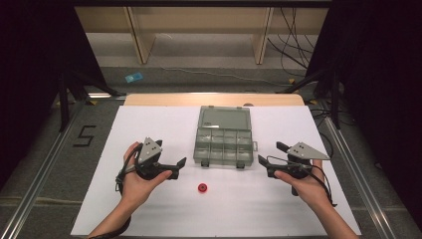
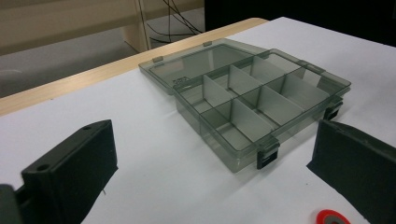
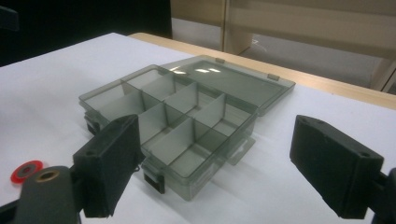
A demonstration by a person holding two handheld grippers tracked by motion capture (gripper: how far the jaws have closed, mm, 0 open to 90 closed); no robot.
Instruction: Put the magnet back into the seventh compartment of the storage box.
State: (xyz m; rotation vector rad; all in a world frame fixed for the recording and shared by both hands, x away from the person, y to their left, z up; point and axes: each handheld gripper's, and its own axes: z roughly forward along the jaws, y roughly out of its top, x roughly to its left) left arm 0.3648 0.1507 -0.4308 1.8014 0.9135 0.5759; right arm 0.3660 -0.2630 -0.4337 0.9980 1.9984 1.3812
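Note:
A grey see-through compartment box [image 1: 223,148] lies open mid-table, its lid [image 1: 224,118] folded flat toward the far edge and its several compartments empty. A small red ring [image 1: 202,187] rests on the white sheet in front of the box. My left gripper [image 1: 177,168] is held left of the box, open and empty, jaws pointing right. My right gripper [image 1: 271,154] is held right of it, open and empty, jaws pointing left. The left gripper view frames the box [image 2: 261,102] between wide jaws, with the ring [image 2: 330,217] at bottom right. The right gripper view shows the box [image 3: 187,116] and ring [image 3: 28,170].
A white sheet [image 1: 149,124] covers the table, with a bare wooden strip [image 1: 214,99] along the far edge. Beyond it lie floor cables [image 1: 293,50], a small blue object [image 1: 133,77] and wooden furniture legs [image 1: 139,35]. A "5" mark [image 1: 83,135] is on the floor at left.

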